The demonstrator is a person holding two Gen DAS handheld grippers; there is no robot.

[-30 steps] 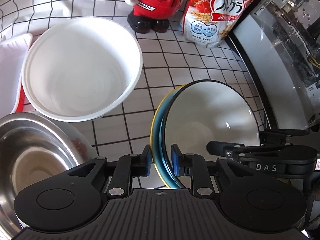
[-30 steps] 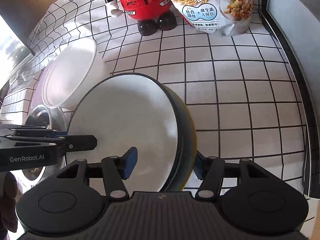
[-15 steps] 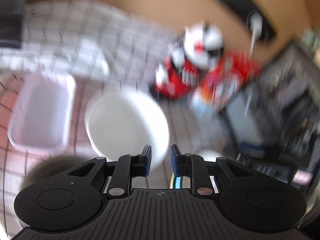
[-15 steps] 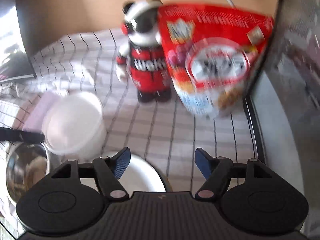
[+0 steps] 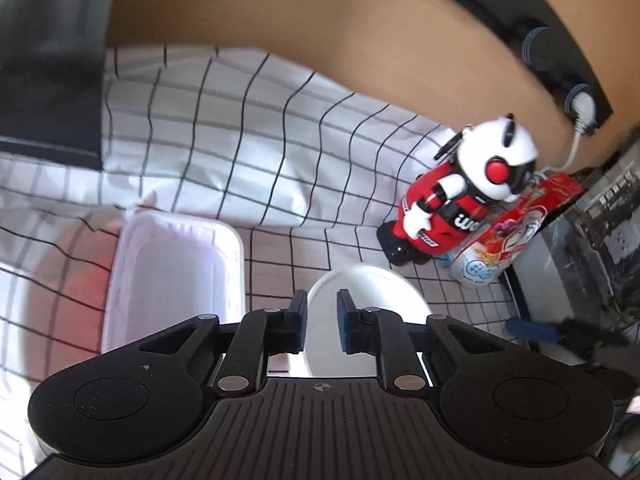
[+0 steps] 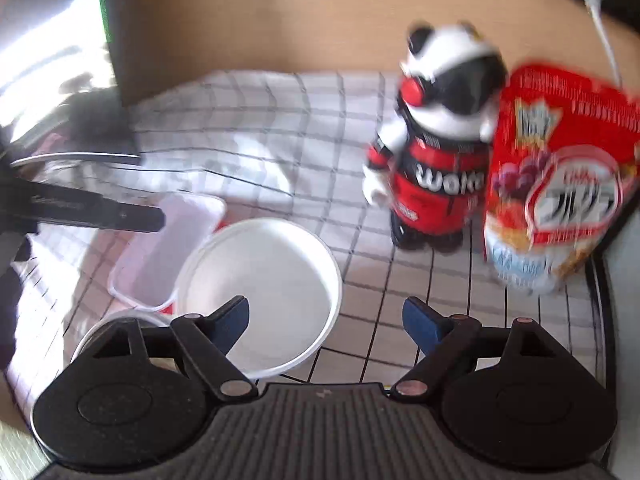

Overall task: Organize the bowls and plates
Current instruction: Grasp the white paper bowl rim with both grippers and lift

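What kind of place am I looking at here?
Probably a table at home or in a demo room: a checked tablecloth holds a white bowl, a cereal bag and a toy robot figure.

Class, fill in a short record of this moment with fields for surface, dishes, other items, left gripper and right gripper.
surface: white cloth with black grid
dishes: round white bowl; white rectangular tray beside it; metal bowl rim partly hidden
other items: red and white toy robot; red cereal bag next to it
left gripper: jaws closing, nothing between them
right gripper: jaws opening, holding nothing
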